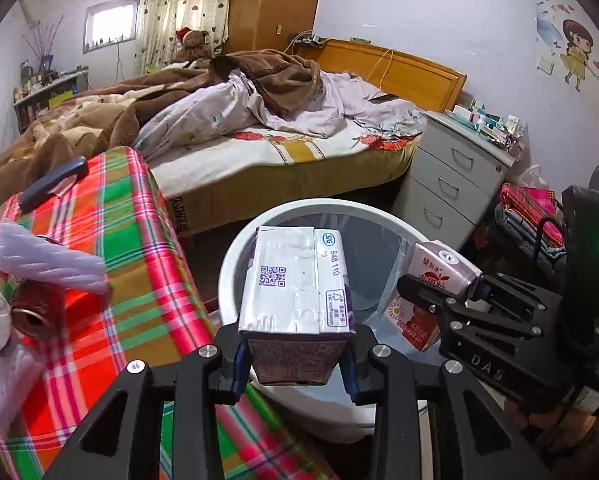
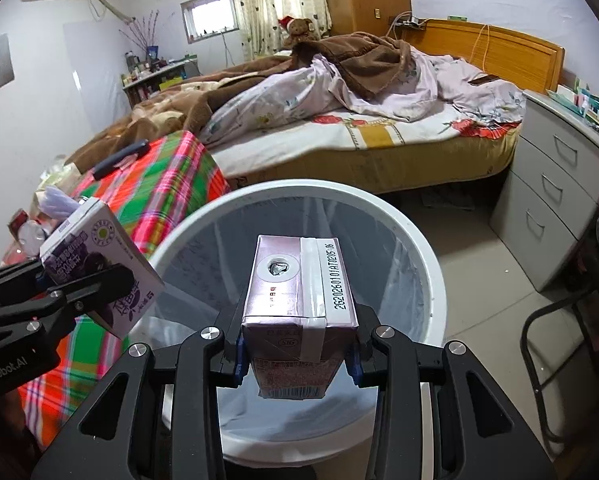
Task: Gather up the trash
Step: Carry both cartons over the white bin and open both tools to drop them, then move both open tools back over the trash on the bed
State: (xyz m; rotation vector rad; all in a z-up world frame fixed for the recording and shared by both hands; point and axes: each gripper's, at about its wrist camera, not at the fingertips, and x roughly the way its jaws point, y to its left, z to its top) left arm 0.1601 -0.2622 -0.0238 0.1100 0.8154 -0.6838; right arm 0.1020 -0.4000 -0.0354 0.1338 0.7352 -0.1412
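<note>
A bed (image 2: 379,136) with a rumpled brown blanket fills the far side of the room, a grey drawer unit (image 2: 559,200) standing at its right. On the near left sits the worktop (image 1: 131,248) under a red and green plaid cloth. Just beside it on the right stands the white trash bin (image 2: 427,248), lined with a clear bag. The left tongs (image 1: 295,360) are clamped on a purple drink carton (image 1: 295,280), held above the bin's near left rim. The right tongs (image 2: 299,360) grip a pink drink carton (image 2: 299,292) over the bin's open mouth. The two cartons hang side by side, apart from each other.
</note>
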